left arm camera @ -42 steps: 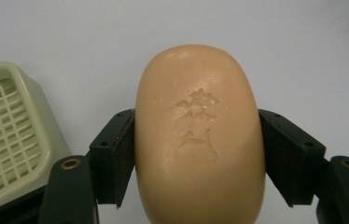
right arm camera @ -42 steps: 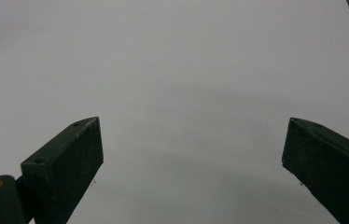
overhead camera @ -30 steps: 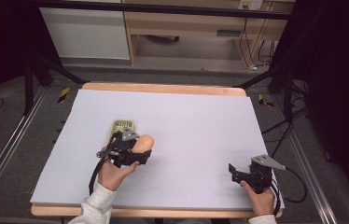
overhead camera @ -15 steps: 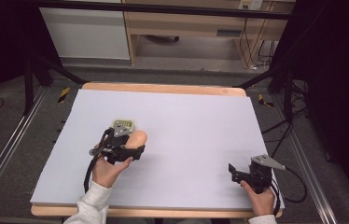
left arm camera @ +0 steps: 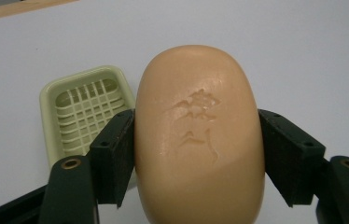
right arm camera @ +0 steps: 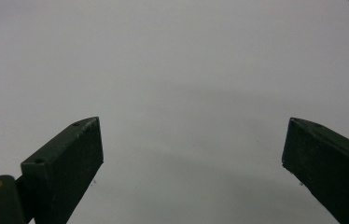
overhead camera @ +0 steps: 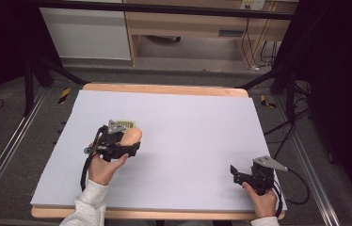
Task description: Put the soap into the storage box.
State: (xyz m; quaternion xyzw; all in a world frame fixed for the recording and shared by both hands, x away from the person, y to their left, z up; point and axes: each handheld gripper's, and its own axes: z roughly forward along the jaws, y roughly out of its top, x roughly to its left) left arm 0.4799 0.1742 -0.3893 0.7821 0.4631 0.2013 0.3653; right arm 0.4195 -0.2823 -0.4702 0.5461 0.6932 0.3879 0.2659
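Note:
A tan oval bar of soap (left arm camera: 198,135) with an embossed mark sits between both jaws of my left gripper (left arm camera: 196,154), which is shut on it. In the high view the soap (overhead camera: 131,136) is held just above the white sheet at left of centre, by the left gripper (overhead camera: 127,143). A pale green soap dish (left arm camera: 86,112) with a lattice floor lies on the sheet just behind and left of the soap; its far edge (overhead camera: 125,125) peeks out beyond the gripper. My right gripper (overhead camera: 236,173) rests near the front right, open, nothing between its fingers (right arm camera: 72,161).
A white sheet (overhead camera: 188,122) covers the wooden table (overhead camera: 164,89). A cable (overhead camera: 296,188) trails from the right gripper past the sheet's right edge. Metal rails run along both sides of the table, and cabinets stand behind it.
My left gripper has carried the soap forward and a little left, toward the soap dish, now partly hidden behind it. The right gripper has stayed put.

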